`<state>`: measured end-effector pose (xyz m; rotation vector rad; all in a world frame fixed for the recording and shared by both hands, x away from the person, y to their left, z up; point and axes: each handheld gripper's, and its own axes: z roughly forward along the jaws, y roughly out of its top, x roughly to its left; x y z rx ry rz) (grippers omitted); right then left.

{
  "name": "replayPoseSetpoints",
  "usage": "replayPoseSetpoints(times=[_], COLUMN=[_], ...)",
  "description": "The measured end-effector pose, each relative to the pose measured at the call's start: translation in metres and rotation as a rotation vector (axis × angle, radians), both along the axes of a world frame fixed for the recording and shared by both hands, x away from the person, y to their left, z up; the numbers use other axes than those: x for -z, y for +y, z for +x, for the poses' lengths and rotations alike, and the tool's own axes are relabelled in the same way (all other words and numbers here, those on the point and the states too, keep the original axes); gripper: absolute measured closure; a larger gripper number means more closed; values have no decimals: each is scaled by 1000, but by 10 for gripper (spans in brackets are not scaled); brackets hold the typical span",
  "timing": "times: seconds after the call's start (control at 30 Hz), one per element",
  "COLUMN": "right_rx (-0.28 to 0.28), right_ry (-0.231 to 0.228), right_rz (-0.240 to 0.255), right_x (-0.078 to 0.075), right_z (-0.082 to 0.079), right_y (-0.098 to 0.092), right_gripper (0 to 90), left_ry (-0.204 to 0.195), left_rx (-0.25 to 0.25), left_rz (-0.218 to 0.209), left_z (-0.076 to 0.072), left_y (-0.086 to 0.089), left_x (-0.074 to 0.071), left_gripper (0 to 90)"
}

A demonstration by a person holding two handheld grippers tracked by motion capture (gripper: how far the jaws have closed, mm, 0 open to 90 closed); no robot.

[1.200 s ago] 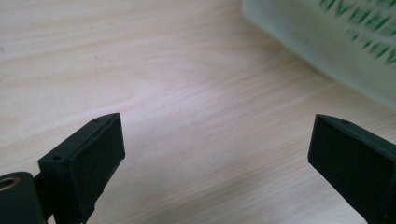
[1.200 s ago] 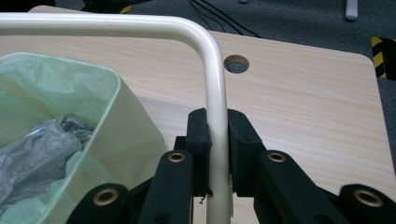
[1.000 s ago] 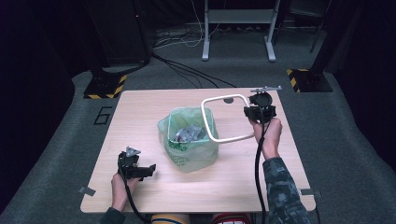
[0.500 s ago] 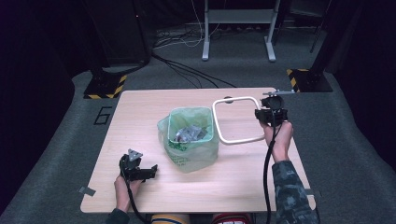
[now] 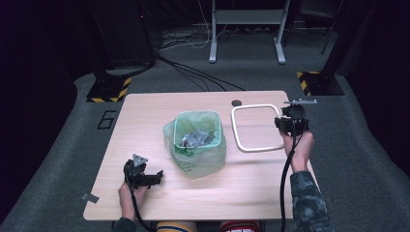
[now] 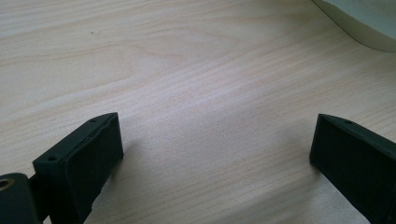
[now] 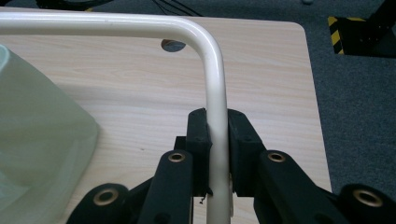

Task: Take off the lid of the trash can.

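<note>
A small bin lined with a green bag [image 5: 196, 142] stands mid-table with crumpled grey rubbish inside. To its right a white square frame of rounded tube [image 5: 255, 128] is held just above the table. My right gripper [image 5: 290, 123] is shut on the frame's right side; in the right gripper view the black pads [image 7: 198, 140] clamp the tube [image 7: 215, 93] from both sides. My left gripper [image 5: 145, 176] rests at the front left of the table, open. In the left gripper view its jaws stand wide apart over bare wood [image 6: 210, 116], with the bag's edge [image 6: 364, 23] at the top right.
The wooden table [image 5: 145, 111] has a round cable hole [image 5: 236, 103] near its far edge. Beyond it lie grey carpet, cables and a metal stand [image 5: 246, 29]. Yellow-black striped bases [image 5: 316, 79] sit on the floor at both far corners.
My right gripper has carried the white frame to the right, off the top of the bin and away from the bag. The left gripper has stayed where it was.
</note>
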<state>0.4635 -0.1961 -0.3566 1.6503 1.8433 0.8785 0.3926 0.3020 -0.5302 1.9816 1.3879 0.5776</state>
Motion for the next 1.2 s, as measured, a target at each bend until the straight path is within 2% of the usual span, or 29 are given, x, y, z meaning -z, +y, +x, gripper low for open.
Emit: replayPoseSetpoints(times=[0.63, 0.67, 0.83, 1.03, 1.2], right_rx=[57, 67, 78, 108, 118], right_ry=[54, 66, 93, 146, 170], right_rz=[4, 3, 3, -5, -21], right_x=[53, 60, 75, 103, 115], right_z=[1, 1, 2, 3, 5], right_y=[-16, -17, -17, -17, -15], right_gripper=[806, 806, 806, 806, 806], left_ry=[-3, -3, -3, -4, -5], left_rx=[-3, -3, -3, 1, 1], left_rz=[0, 0, 0, -2, -1], left_z=[0, 0, 0, 0, 0], left_y=[0, 0, 0, 0, 0], left_x=[0, 0, 0, 0, 0], left_gripper=[34, 34, 34, 40, 41])
